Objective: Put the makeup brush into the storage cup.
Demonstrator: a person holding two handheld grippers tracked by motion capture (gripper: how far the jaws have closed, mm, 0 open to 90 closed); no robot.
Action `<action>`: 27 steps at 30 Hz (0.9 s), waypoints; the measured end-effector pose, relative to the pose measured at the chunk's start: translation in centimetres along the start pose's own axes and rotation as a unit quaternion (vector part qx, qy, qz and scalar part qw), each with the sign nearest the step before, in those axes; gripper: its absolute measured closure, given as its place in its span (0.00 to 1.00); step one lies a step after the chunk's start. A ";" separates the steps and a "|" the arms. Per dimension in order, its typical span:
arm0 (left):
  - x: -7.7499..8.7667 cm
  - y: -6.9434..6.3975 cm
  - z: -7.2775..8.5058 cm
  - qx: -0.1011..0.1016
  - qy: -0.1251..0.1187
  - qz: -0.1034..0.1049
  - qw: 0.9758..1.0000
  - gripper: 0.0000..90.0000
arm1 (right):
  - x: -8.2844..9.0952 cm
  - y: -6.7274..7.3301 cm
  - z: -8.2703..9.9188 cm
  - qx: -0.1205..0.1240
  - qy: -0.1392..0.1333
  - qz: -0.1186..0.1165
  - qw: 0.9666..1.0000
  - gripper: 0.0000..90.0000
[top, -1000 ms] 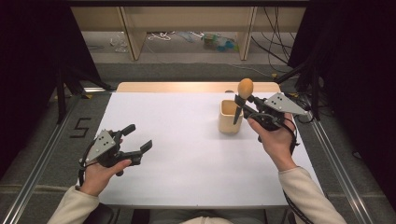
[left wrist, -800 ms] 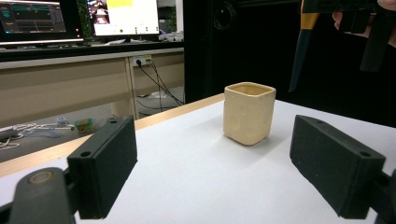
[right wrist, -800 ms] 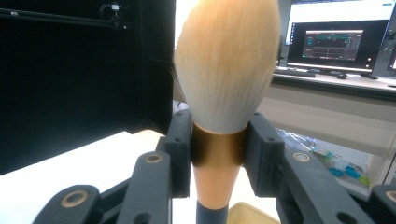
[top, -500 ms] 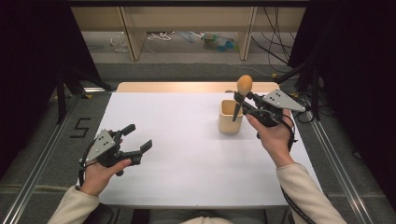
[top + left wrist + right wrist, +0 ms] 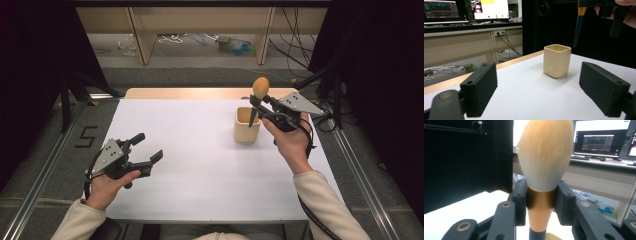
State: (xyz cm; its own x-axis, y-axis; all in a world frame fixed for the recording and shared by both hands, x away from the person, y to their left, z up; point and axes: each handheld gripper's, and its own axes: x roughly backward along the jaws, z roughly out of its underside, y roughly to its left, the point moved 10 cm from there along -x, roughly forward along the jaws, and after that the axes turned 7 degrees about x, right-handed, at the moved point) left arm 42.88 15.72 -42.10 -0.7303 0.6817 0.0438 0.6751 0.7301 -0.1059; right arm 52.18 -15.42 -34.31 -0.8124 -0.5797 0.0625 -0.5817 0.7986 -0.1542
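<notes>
A makeup brush (image 5: 259, 90) with a soft tan head, a gold collar and a dark handle stands upright in my right gripper (image 5: 257, 106). In the right gripper view its head (image 5: 544, 152) towers between the jaws, which are shut on the gold collar (image 5: 541, 199). The brush's handle tip hangs just above the square cream cup (image 5: 247, 125), seen in the left gripper view as the cup (image 5: 556, 60) under the dark handle (image 5: 578, 27). My left gripper (image 5: 148, 147) is held open at the near left of the table, nothing between its pads (image 5: 479, 87).
A white sheet (image 5: 200, 165) covers the table, with a wooden strip (image 5: 180, 93) along its far edge. Beyond it lie a shelf frame and cables on the floor. Dark curtains flank both sides. Metal rails run along the table's left and right.
The right gripper with the brush has stayed over the cup, shifting only slightly. The left gripper has not moved.
</notes>
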 end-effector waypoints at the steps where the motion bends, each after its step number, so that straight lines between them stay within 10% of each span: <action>1: 0.0 0.0 0.0 -0.001 0.000 0.001 1.000 0.16 | 0.0 0.0 0.0 0.000 0.000 0.000 1.000 0.74; 27: 0.0 0.2 -0.1 -0.004 -0.004 0.001 1.000 0.16 | -1.3 -0.7 0.2 0.003 0.005 0.009 1.000 0.74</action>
State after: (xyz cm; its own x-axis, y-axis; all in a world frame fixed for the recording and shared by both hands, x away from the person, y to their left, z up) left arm 43.02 15.82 -42.04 -0.7297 0.6828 0.0365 0.6773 0.7291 -0.0989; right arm 53.64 -15.29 -34.52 -0.8232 -0.5635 0.0699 -0.5667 0.8078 -0.1621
